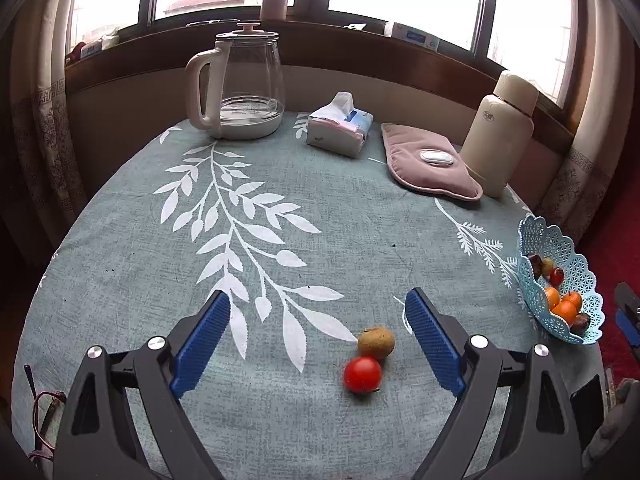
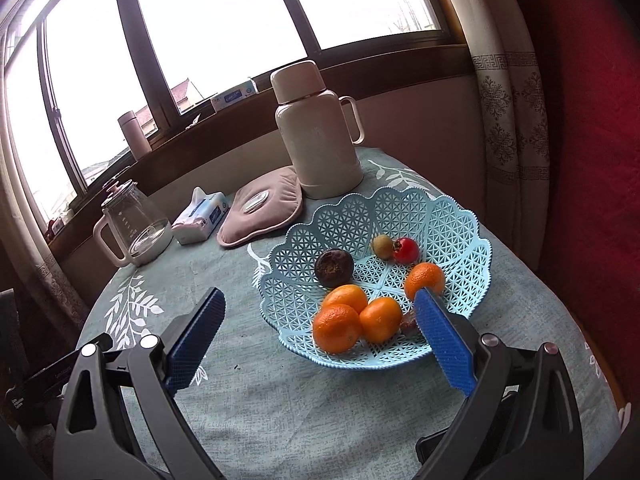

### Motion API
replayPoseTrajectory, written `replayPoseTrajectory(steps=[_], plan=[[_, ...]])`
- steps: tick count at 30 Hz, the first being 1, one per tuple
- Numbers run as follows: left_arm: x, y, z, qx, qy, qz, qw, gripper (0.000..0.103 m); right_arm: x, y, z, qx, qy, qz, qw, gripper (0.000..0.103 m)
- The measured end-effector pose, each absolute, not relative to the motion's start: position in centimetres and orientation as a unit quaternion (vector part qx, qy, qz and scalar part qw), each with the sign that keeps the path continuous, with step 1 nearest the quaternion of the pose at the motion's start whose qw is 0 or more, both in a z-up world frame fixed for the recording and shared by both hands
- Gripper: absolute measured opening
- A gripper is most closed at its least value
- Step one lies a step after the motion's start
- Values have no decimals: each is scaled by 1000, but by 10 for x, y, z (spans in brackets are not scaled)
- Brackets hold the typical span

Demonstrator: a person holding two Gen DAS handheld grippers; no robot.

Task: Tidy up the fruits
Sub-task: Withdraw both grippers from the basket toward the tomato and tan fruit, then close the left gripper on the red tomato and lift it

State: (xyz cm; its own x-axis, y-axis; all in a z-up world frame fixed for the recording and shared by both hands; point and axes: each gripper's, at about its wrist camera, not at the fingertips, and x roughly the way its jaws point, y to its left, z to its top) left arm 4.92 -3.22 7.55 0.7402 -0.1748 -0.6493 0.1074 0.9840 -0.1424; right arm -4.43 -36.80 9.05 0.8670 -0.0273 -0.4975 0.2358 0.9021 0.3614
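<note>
My left gripper (image 1: 318, 300) hangs over the table (image 1: 120, 264) with its blue pads spread wide and nothing between them. Just ahead, closer to my right-hand pad, a red tomato (image 1: 362, 374) and a brownish round fruit (image 1: 376, 343) lie on the leaf-print cloth, touching each other. The blue lattice basket (image 1: 582, 280) sits well off to the right, near the table's edge.

My right gripper (image 2: 320, 300) is also wide open and empty, poised above the near rim of the basket (image 2: 460, 216). Inside it I see four oranges (image 2: 337, 328), a dark purple fruit (image 2: 333, 267), a small yellow-green fruit (image 2: 383, 246) touching another red tomato (image 2: 405, 250), and something reddish-brown mostly hidden behind my right pad, which I cannot identify.

At the back stand a glass kettle (image 1: 240, 84), a tissue pack (image 1: 340, 124), a pink pad (image 1: 428, 164) and a cream flask (image 1: 500, 136).
</note>
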Motion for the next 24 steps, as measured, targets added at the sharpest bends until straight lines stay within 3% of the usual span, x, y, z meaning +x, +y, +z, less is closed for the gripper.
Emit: replayPoseTrajectory(steps=[10, 19, 24], plan=[[35, -51, 48, -14, 372, -99, 923, 88, -49, -354, 95, 204, 248, -51, 946, 97], [41, -68, 24, 0, 404, -123, 906, 61, -50, -341, 94, 190, 254, -36, 948, 97], [47, -66, 17, -11, 422, -132, 897, 40, -50, -335, 91, 185, 260, -30, 947, 97]])
